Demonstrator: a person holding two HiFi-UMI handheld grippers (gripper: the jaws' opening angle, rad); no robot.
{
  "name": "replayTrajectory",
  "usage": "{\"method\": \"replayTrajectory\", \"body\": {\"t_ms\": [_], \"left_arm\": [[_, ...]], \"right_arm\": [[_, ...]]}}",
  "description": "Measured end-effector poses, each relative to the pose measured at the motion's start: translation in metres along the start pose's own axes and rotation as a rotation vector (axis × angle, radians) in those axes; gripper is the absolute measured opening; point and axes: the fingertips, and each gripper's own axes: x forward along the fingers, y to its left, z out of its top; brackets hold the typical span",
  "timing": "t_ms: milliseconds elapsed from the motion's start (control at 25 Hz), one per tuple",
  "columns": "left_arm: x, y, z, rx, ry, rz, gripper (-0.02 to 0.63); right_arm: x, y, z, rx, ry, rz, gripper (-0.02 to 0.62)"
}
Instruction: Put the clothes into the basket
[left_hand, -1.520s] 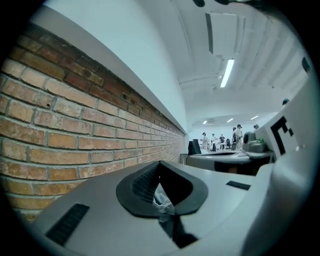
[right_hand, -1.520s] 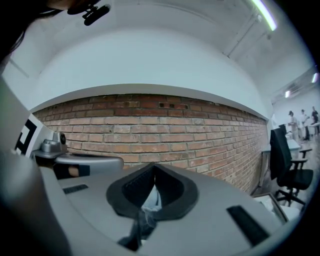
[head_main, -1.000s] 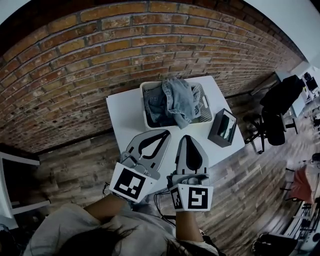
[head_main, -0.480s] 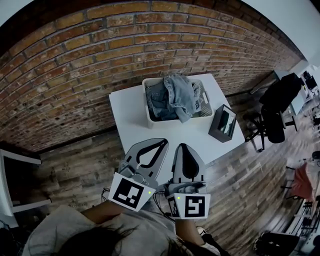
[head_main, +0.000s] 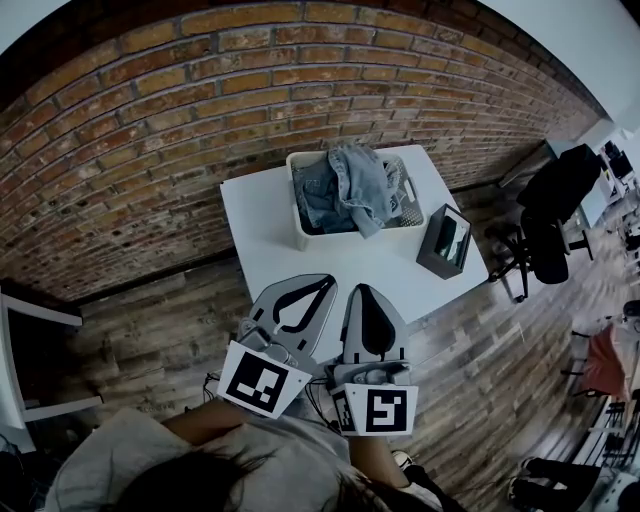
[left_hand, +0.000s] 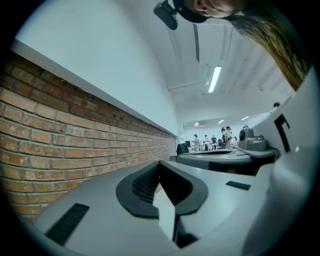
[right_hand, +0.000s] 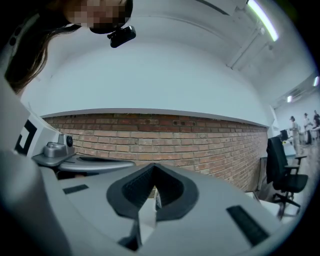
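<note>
Clothes — denim, heaped in the basket on the white table. Left gripper and right gripper — jaws closed, both empty. You have drawn them back from the table's near edge, so the task looks done.

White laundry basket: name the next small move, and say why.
Likely open the right gripper and reach to tuck in the blue denim garment: it lies in the white slotted basket but seems to droop over the front rim. That gripper and the left gripper are shut and empty.
</note>
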Motion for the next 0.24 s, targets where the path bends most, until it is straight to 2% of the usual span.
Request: {"method": "replayTrajectory", "body": {"t_ms": [240], "left_arm": [[-0.0056,0.0002,-0.0007,-0.003,0.008,0.010,0.008]], "right_arm": [[-0.0060,0.0014,0.0013,-0.003,-0.005,0.000,0.005]]}}
